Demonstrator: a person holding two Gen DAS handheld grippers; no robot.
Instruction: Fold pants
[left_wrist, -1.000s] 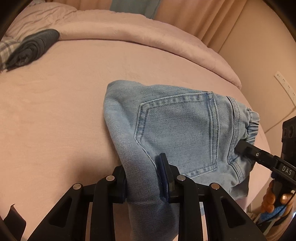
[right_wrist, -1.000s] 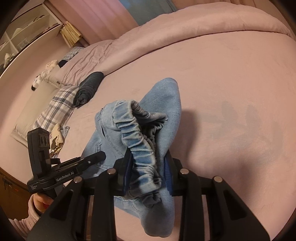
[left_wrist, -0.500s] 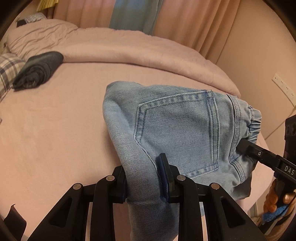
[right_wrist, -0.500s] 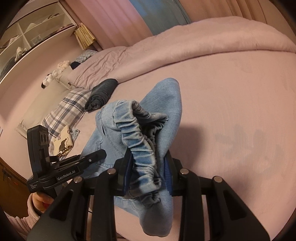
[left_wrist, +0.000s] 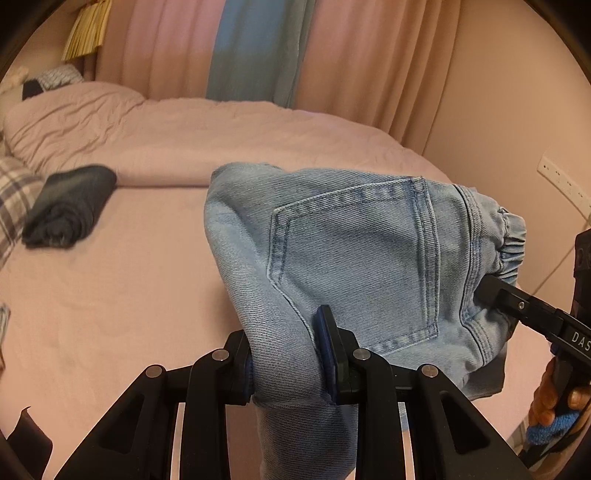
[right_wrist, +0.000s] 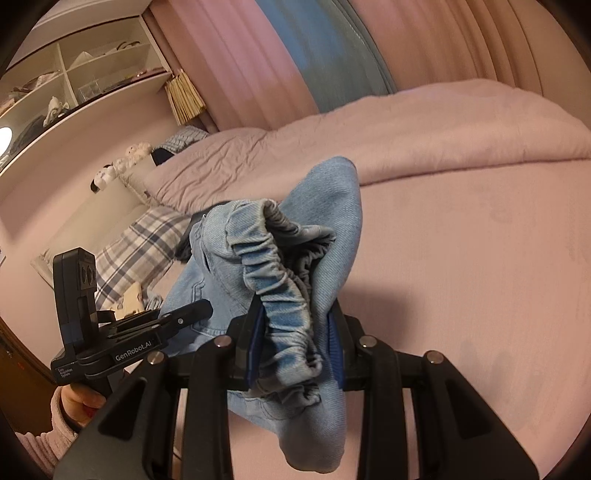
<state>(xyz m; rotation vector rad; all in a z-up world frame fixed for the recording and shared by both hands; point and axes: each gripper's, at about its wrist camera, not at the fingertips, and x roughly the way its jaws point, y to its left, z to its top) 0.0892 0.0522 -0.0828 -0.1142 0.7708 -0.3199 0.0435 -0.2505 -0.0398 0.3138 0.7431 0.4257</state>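
Pictured inside a home bedroom: wide bed (left_wrist: 155, 280) under pink sheet and duvet (left_wrist: 229, 136), plaid pillow (right_wrist: 144, 243), drawn curtains (left_wrist: 369, 62), soft toys (right_wrist: 122, 166) beside open wall shelves (right_wrist: 85, 70).

Right gripper (right_wrist: 295, 339) clamped on elastic waistband of light-blue jeans (right_wrist: 325, 221); left gripper (right_wrist: 199, 308) grips denim beside; pink bed (right_wrist: 480, 229) below.

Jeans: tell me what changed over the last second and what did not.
Both grippers rose and tipped up, lifting the jeans higher off the bed; more curtain shows now. Nothing was grasped or released. The left gripper stays clamped on the denim fold, the right gripper on the elastic waistband; the dark folded garment has not moved.
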